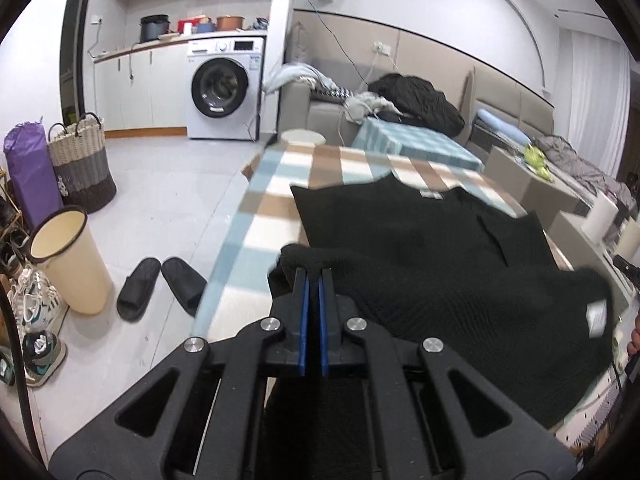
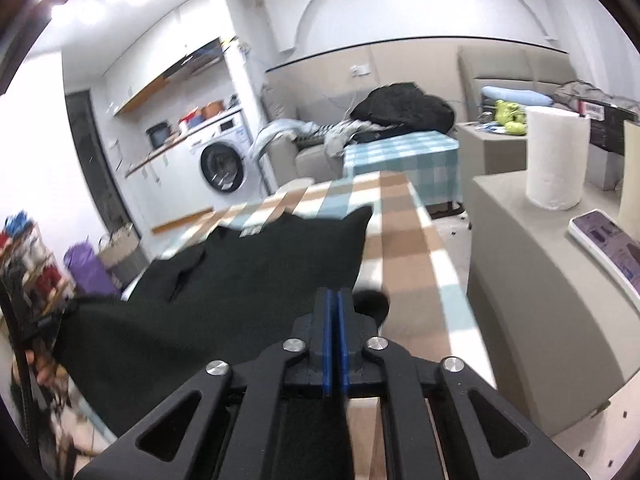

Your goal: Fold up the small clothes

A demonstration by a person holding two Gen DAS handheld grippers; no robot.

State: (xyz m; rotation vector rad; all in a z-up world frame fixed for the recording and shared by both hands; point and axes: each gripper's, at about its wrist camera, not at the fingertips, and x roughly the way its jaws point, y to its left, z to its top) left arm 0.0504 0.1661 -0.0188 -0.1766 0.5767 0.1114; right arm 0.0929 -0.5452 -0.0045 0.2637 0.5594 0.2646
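Left wrist view: a black knit garment (image 1: 420, 248), spread on the checked table (image 1: 260, 216), is pinched at its near hem by the left gripper (image 1: 313, 276), fingers clamped narrow.

Right wrist view: the opposite hem corner is clamped by the right gripper (image 2: 334, 298). The hem could slip from either thin grip, skewing the fold.
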